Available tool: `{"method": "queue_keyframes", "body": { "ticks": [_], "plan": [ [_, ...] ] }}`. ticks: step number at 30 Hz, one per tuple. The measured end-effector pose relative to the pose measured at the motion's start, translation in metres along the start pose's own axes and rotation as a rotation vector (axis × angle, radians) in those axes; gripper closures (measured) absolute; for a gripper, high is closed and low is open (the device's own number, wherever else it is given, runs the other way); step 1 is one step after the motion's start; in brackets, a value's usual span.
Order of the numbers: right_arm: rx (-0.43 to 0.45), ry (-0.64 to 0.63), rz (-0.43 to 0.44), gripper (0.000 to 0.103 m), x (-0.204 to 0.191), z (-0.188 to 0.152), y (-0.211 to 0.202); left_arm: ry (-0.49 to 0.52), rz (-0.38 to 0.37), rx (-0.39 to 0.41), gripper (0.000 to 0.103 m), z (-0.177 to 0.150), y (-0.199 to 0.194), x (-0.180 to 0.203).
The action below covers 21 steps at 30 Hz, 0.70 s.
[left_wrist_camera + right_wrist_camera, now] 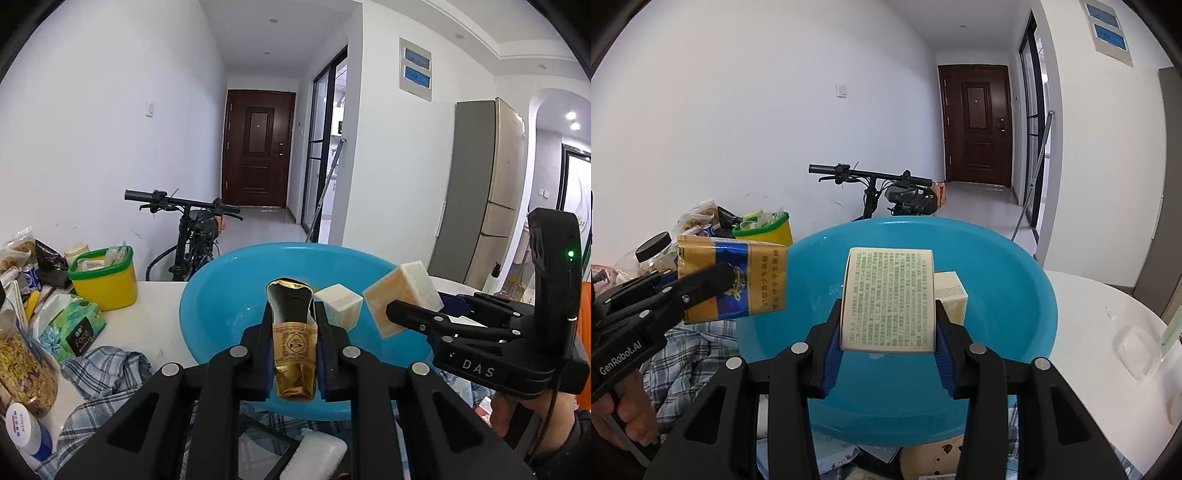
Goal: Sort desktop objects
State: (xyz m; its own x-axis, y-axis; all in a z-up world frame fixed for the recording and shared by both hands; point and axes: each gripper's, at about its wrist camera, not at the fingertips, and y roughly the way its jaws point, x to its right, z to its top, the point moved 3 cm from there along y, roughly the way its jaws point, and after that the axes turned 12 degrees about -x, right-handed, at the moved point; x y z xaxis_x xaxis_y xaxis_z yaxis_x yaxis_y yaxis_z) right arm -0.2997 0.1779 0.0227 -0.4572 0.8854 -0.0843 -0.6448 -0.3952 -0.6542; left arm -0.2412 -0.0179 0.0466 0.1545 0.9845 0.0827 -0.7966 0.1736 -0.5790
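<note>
Cigarettes, in a gold and blue soft pack (294,341) with its top torn open, are clamped between the jaws of the left gripper (294,354) above the near rim of a blue basin (221,295). Chinese characters are printed down the pack's gold panel in the right wrist view, too distorted to be read with certainty. A cream box (889,300) covered in dense small print, too fine to be made out, is clamped by the right gripper (889,334) over the basin's hollow. A small pale carton (338,305) is seen lying inside the basin, just beyond the held box.

"DAS" is read on the right gripper's body in the left wrist view, "GenRobot.AI" on the left gripper's body in the right wrist view.

The basin is carried by a white tabletop (1100,332), partly over a plaid cloth (107,369). To the left, a yellow bin with a green rim (105,280), a green tissue pack (70,328) marked "Face", snack bags and jars are crowded together.

Beyond the tabletop, a bicycle (192,225) is parked against a white wall, a hallway with a pale floor is closed by a dark wooden door (258,151), and a refrigerator (484,192) is placed at the right.
</note>
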Motion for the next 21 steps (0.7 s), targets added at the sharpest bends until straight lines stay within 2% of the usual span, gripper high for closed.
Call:
{"method": "queue_keyframes", "body": {
  "ticks": [11, 21],
  "plan": [
    [-0.027, -0.005, -0.013, 0.061, -0.0021, -0.0036, 0.0058, 0.017, -0.003, -0.012, 0.085, -0.0009, 0.001, 0.0055],
    [-0.013, -0.008, -0.013, 0.061, -0.004, -0.003, 0.0, 0.016, -0.001, -0.007, 0.085, -0.001, 0.0046, 0.0061]
  ]
}}
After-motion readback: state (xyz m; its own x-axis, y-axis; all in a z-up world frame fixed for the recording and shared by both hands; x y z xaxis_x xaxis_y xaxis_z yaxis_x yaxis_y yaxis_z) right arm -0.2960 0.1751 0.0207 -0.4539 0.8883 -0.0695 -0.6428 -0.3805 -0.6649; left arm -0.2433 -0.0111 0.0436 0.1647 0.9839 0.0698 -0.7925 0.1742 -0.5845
